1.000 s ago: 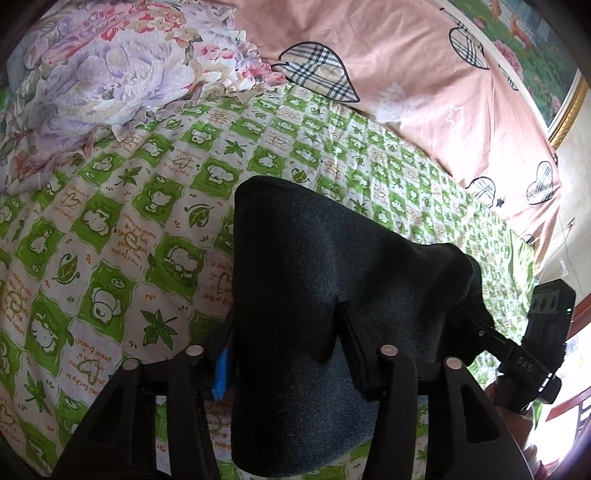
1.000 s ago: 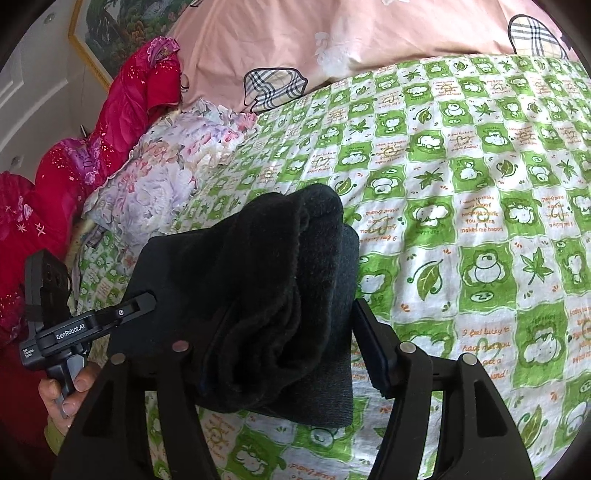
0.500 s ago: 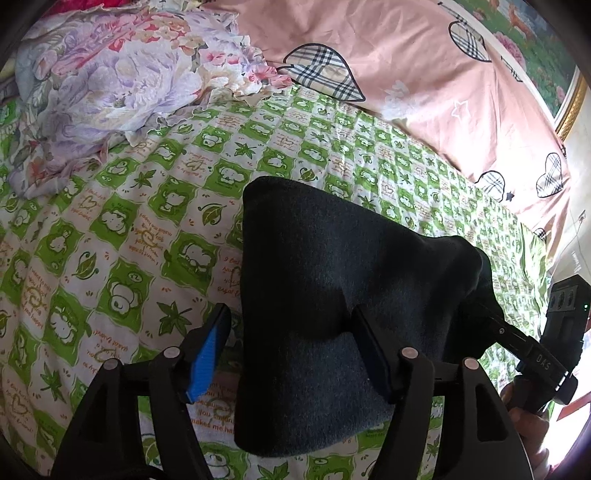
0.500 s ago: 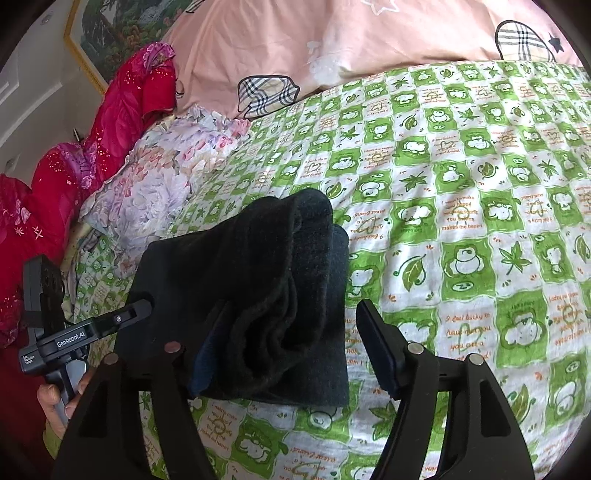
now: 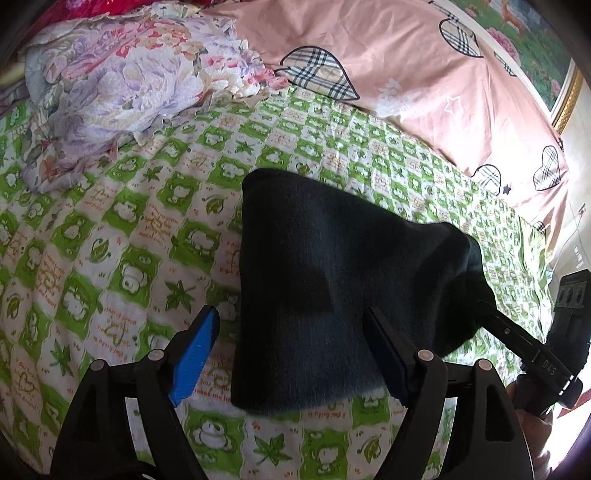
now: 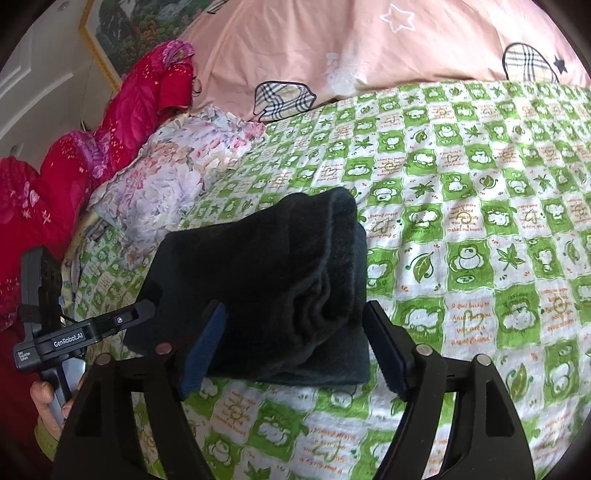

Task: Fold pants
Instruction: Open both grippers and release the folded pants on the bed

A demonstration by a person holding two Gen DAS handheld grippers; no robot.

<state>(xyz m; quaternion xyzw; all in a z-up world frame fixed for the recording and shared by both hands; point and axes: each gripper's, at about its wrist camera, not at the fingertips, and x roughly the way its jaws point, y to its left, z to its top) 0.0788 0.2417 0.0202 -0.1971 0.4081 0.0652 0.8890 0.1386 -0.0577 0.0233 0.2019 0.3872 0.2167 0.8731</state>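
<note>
The dark pants (image 5: pixel 332 266) lie folded into a compact stack on the green and white checked bedsheet (image 5: pixel 110 258). My left gripper (image 5: pixel 291 343) is open, jaws wide apart just above the near edge of the stack, holding nothing. The pants also show in the right wrist view (image 6: pixel 266 280), with several layered folds at their right end. My right gripper (image 6: pixel 295 343) is open and empty, jaws either side of the stack's near edge. The left gripper shows at the left of the right wrist view (image 6: pixel 107 325); the right one shows at the right of the left wrist view (image 5: pixel 524 343).
A floral quilt (image 5: pixel 110 92) is bunched at the back left. A pink duvet (image 5: pixel 406 66) with plaid hearts runs along the back. Red bedding (image 6: pixel 92 147) is piled at the far left. A framed picture (image 6: pixel 147 18) hangs on the wall.
Both grippers opened and let go of the pants, then drew back a little. The folded stack now rests on the sheet.
</note>
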